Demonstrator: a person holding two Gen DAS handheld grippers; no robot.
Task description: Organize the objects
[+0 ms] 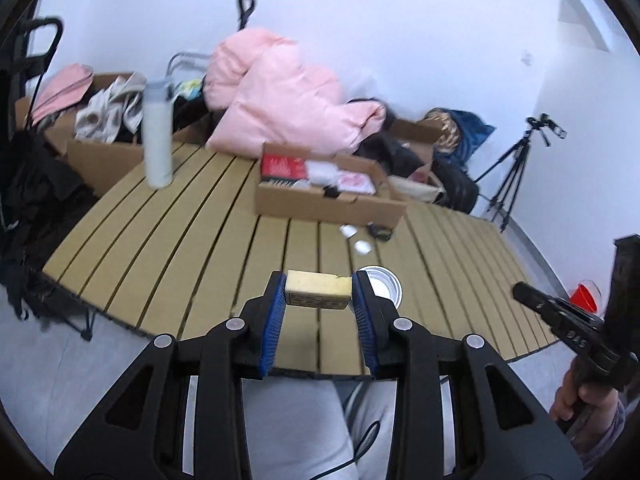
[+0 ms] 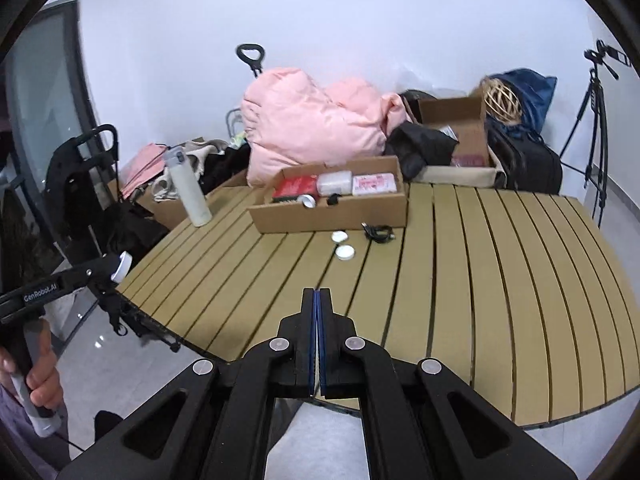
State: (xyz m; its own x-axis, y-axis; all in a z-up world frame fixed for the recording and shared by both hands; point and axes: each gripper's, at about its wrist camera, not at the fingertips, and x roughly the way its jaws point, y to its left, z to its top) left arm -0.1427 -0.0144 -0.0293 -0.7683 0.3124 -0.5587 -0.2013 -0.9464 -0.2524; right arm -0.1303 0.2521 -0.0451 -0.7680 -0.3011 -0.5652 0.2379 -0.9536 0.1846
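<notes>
My left gripper (image 1: pixel 319 292) is shut on a small yellow block (image 1: pixel 319 290) and holds it above the near edge of the slatted table (image 1: pixel 192 236). A round metal tin (image 1: pixel 382 286) shows just behind its right finger. An open cardboard box (image 1: pixel 328 200) with red and pink packets stands mid-table; it also shows in the right wrist view (image 2: pixel 332 208). Two white lids (image 2: pixel 342 246) and a black cable (image 2: pixel 378 233) lie in front of the box. My right gripper (image 2: pixel 317 300) is shut and empty over the table's near edge.
A white bottle (image 1: pixel 157 136) stands at the table's far left. A pink jacket (image 1: pixel 288 100), boxes of clothes and dark bags (image 2: pixel 520 156) crowd the far side. A tripod (image 1: pixel 516 168) stands at the right. A red cup (image 1: pixel 584 298) sits beyond the right edge.
</notes>
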